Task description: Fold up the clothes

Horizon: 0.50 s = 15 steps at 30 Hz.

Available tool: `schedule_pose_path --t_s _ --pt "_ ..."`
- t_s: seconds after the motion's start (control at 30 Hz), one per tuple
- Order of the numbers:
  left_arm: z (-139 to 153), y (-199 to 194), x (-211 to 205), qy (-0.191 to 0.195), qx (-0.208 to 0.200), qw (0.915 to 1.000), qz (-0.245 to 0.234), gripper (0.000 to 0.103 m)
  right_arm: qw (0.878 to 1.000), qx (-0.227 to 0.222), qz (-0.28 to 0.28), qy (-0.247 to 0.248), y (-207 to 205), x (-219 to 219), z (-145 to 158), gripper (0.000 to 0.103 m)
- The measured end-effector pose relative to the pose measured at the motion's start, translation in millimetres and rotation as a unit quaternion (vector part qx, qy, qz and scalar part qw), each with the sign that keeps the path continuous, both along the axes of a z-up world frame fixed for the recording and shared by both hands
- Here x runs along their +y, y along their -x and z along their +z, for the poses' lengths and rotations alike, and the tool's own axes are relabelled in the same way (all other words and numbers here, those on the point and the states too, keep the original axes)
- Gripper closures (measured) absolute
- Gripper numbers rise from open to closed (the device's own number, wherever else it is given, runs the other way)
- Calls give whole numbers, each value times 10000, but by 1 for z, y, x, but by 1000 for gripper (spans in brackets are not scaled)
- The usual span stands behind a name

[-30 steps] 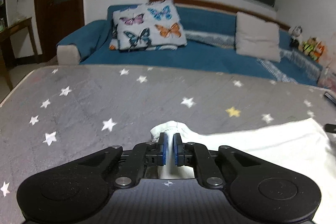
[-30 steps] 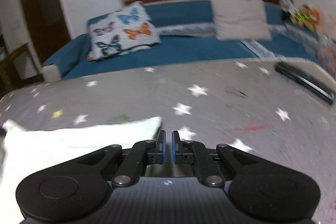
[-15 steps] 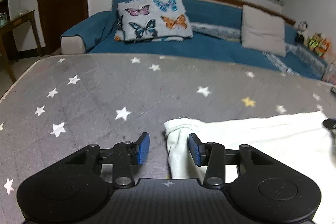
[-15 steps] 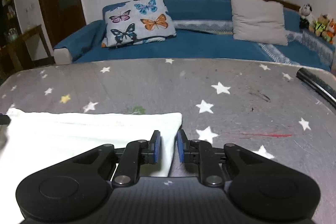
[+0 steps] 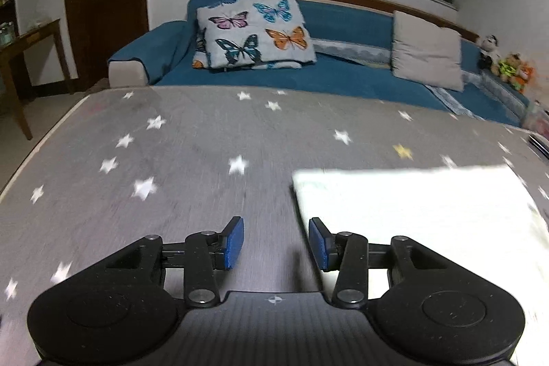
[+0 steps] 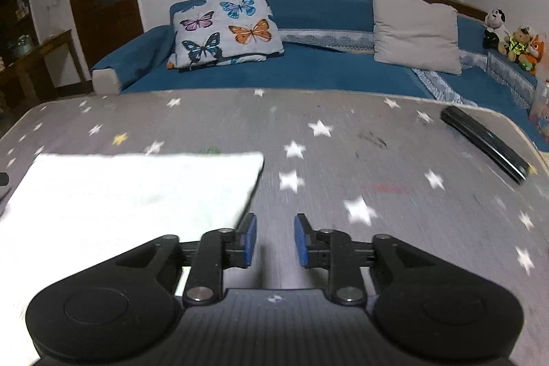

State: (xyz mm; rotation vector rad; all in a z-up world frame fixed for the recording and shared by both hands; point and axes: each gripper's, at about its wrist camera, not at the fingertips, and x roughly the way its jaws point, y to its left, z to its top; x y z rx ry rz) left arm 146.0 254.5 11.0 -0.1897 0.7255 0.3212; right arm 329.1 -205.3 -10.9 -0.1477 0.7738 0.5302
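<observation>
A white folded garment [image 5: 411,211] lies flat on the grey star-print table cover [image 5: 192,167]. In the left wrist view my left gripper [image 5: 276,242] stands open just off the garment's left edge, with only bare cover between its blue pads [image 5: 234,240]. In the right wrist view the same white garment [image 6: 137,194] fills the lower left. My right gripper [image 6: 273,237] sits off its right edge; its jaws are opening and nothing is between them. The left pad [image 6: 248,237] is next to the cloth's edge.
A long black object [image 6: 483,143] lies near the table's far right edge. Behind the table stands a blue sofa [image 5: 343,74] with a butterfly pillow [image 5: 254,30], a grey cushion [image 5: 427,50] and soft toys [image 6: 514,40]. A wooden side table [image 5: 31,50] stands at left.
Both grippers let go of the garment's corners and opened. Each has drawn back and outward, so the cloth now lies flat beside them instead of between the pads.
</observation>
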Motion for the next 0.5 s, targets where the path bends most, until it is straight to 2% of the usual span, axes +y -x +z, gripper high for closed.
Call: schedule_pose_path --t_s 0.17,0.2,0.3,0.5 --pt "4 63 -21 169 17 9994 -299 54 9998 157 -45 -145 42 -40 8 68" --pt "4 75 -28 139 41 9991 -399 53 9997 176 -56 -149 51 -47 9 64" --pt "4 105 -49 73 42 9973 -724 52 9997 185 -129 -67 75 -67 7 64" --pt "-7 123 -78 -7 106 9950 -996 50 9975 342 -539 -287 102 -101 -5 63"
